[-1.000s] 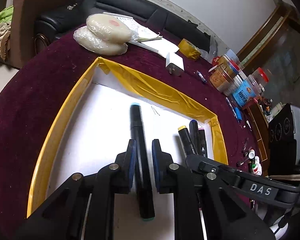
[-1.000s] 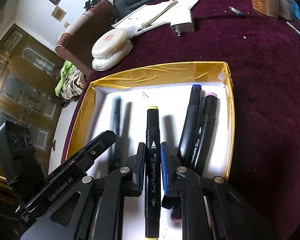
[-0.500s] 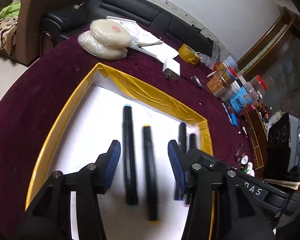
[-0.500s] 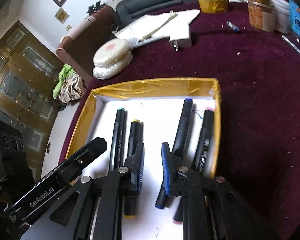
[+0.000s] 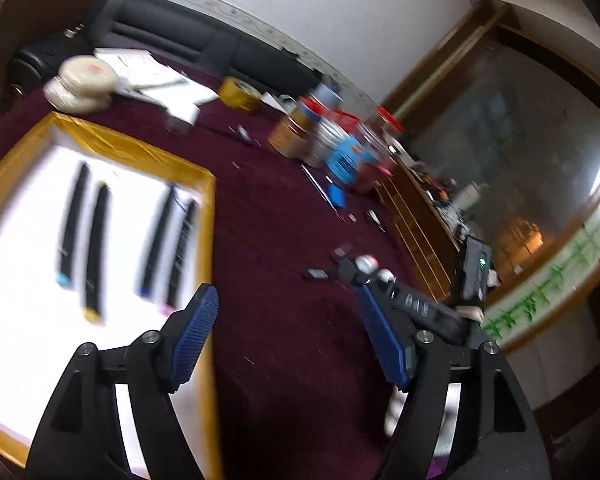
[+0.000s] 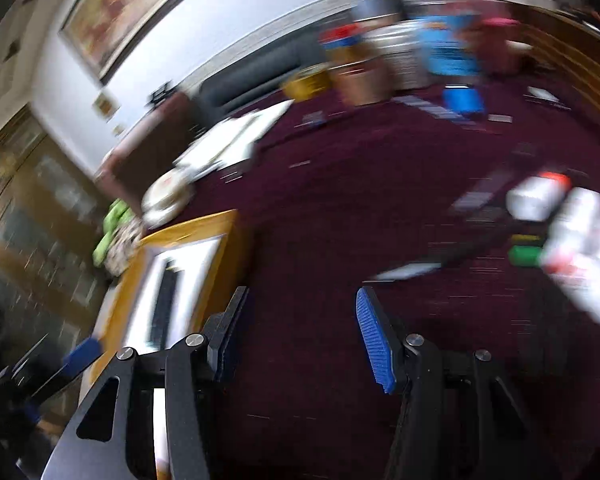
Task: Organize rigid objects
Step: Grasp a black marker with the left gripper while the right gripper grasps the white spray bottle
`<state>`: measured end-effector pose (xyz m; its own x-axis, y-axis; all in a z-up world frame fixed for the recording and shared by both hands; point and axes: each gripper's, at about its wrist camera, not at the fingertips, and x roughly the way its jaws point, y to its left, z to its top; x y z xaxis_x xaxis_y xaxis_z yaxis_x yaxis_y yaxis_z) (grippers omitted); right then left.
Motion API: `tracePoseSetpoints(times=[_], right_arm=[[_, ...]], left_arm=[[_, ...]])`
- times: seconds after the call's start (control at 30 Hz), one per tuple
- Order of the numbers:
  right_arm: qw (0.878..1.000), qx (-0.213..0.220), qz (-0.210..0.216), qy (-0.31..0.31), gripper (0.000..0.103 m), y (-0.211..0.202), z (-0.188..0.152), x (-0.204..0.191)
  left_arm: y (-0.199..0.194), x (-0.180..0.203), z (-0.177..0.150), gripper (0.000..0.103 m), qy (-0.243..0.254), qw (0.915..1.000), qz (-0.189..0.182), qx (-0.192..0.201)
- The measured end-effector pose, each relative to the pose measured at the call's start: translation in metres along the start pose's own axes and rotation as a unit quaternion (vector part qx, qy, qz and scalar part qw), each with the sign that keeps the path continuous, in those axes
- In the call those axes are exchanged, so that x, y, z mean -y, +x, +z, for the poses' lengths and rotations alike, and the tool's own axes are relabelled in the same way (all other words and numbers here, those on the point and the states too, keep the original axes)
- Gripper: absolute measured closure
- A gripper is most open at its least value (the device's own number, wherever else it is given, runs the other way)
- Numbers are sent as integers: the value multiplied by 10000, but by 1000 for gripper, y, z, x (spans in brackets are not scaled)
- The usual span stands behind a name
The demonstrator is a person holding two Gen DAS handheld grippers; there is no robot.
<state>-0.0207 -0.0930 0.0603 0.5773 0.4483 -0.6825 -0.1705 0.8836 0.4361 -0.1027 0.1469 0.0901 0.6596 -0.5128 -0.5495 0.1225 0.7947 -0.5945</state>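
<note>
Several black markers (image 5: 96, 248) lie side by side in a white tray with a yellow taped rim (image 5: 210, 216) at the left; the tray also shows in the right wrist view (image 6: 220, 248). My left gripper (image 5: 286, 338) is open and empty over the maroon cloth just right of the tray. My right gripper (image 6: 300, 336) is open and empty above the cloth. Small white bottles (image 6: 572, 236) and loose markers (image 6: 472, 254) lie blurred to its right.
Jars and tins (image 5: 324, 140) stand at the back of the table with a yellow tape roll (image 5: 238, 94), papers (image 5: 156, 80) and white discs (image 5: 82, 82). Small bottles (image 5: 370, 266) lie near the right edge by a wooden cabinet (image 5: 420, 224).
Both grippers have let go of their markers, opened wide and swung right, away from the tray. The markers now lie in the tray.
</note>
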Motion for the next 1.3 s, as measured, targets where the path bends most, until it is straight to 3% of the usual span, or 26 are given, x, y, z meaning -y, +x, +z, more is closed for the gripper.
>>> tracePoseSetpoints(times=[0.2, 0.33, 0.4, 0.7, 0.73, 0.77, 0.83, 1.07, 1.3], right_arm=[[9896, 498, -902, 1004, 54, -67, 2, 132], [9811, 645, -1376, 1194, 54, -99, 0, 179], [9807, 588, -1420, 1208, 54, -101, -1, 191], [9905, 183, -1200, 653, 55, -55, -9, 178], [9912, 161, -1191, 559, 56, -50, -7, 172], [9914, 126, -1215, 469, 67, -45, -6, 168], [9906, 71, -1328, 314, 75, -40, -7, 160], [9936, 48, -933, 636, 74, -58, -29, 170], [9932, 222, -666, 931, 74, -81, -45, 190]], left_arm=[[40, 41, -39, 30, 390, 9969, -32, -678], [60, 61, -53, 30, 640, 9937, 8, -920], [67, 65, -58, 30, 688, 9925, 32, -1011], [68, 76, -67, 30, 915, 9903, 270, -1014], [69, 76, -67, 30, 947, 9899, 282, -1011], [71, 78, -67, 30, 994, 9895, 291, -1008], [75, 82, -68, 30, 1139, 9878, 321, -1012], [111, 111, -71, 30, 1728, 9756, 440, -1280], [176, 143, -80, 31, 2124, 9615, 496, -1673]])
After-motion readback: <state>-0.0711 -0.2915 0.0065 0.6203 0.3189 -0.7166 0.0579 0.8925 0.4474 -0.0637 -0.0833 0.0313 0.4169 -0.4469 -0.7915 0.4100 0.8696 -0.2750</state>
